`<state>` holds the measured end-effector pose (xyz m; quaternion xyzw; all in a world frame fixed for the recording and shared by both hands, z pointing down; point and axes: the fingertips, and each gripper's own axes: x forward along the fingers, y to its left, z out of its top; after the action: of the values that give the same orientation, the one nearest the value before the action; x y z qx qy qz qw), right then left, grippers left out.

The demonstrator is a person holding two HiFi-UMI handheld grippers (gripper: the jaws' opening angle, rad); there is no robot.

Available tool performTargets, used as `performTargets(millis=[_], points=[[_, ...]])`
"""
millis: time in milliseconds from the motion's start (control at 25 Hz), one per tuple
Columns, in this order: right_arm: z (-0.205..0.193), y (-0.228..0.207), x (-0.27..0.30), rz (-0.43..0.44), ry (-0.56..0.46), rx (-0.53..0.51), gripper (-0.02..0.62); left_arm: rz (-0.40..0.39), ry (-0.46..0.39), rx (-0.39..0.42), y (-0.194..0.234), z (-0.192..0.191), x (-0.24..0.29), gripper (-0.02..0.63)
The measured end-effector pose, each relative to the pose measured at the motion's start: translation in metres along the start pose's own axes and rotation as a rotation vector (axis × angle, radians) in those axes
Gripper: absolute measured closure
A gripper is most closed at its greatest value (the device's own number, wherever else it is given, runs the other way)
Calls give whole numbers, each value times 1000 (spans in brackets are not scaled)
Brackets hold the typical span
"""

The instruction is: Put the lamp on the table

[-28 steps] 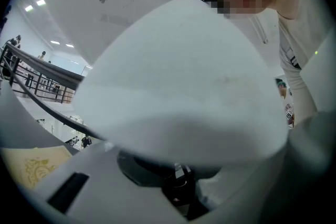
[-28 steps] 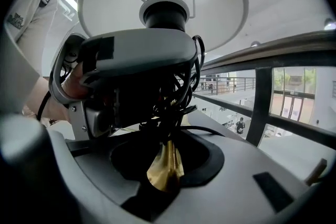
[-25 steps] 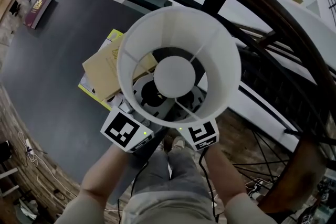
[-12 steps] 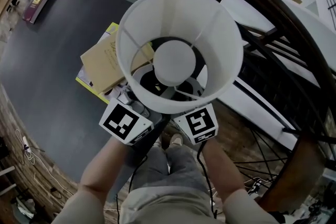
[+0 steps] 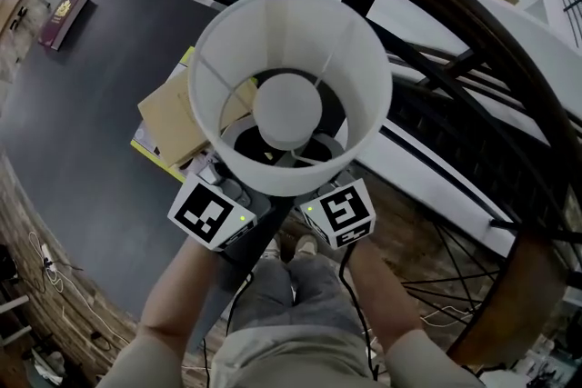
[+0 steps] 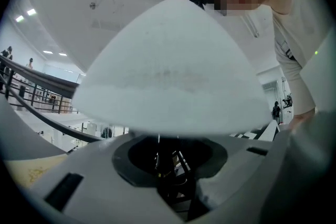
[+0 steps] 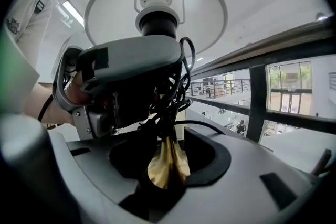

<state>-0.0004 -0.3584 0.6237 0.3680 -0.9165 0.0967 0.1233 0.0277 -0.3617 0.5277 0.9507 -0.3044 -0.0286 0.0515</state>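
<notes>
The lamp has a white drum shade (image 5: 291, 23) and a round white bulb (image 5: 289, 111); I look straight down into it in the head view. It hangs over the near edge of the dark round table (image 5: 82, 104). Under the shade, my left gripper (image 5: 232, 191) and right gripper (image 5: 323, 195) face each other at the lamp's stem. In the right gripper view the brass stem (image 7: 167, 162) and a tangle of black cord (image 7: 170, 89) sit between the right gripper's (image 7: 165, 165) jaws. The left gripper (image 6: 168, 168) has the dark stem between its jaws. Both pairs of jaws are opening.
A tan cardboard pad on yellow books (image 5: 173, 118) lies on the table right under the lamp. A dark red book (image 5: 64, 18) lies at the table's far left. A curved dark railing (image 5: 455, 23) runs along the right, with a drop beyond it. Brick floor lies below.
The lamp and both grippers have shifted left and a little away from me, further over the table's edge and the yellow books.
</notes>
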Motion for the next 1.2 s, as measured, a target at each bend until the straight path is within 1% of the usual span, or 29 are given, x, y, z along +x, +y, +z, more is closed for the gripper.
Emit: performTargets(millis=[120,280,440,560,800,960,1120,1200], points=[[-1,-3,-5,-12,7,15,440,0,0,24,-2,0,0,492],[-2,-5,-11,-20,12,21,433,-9,16,31,-1,-3,-5,488],[1,-4,-21,-15,17,26,430,15,74,26,0,-18,-13,476],[6,-3,-28,-25,19,22,429,27,94,17,0,-22,-20,472],[12,6,-51,-42,29,13,430,45,122,-6,-13,-24,-40,472],[18,14,-67,-64,39,13,430,54,150,-23,-28,-34,-57,472],[26,24,-86,-86,51,4,430,73,158,-85,-40,-32,-77,472],[33,27,-98,-97,49,-9,430,77,154,-98,-47,-24,-84,472]])
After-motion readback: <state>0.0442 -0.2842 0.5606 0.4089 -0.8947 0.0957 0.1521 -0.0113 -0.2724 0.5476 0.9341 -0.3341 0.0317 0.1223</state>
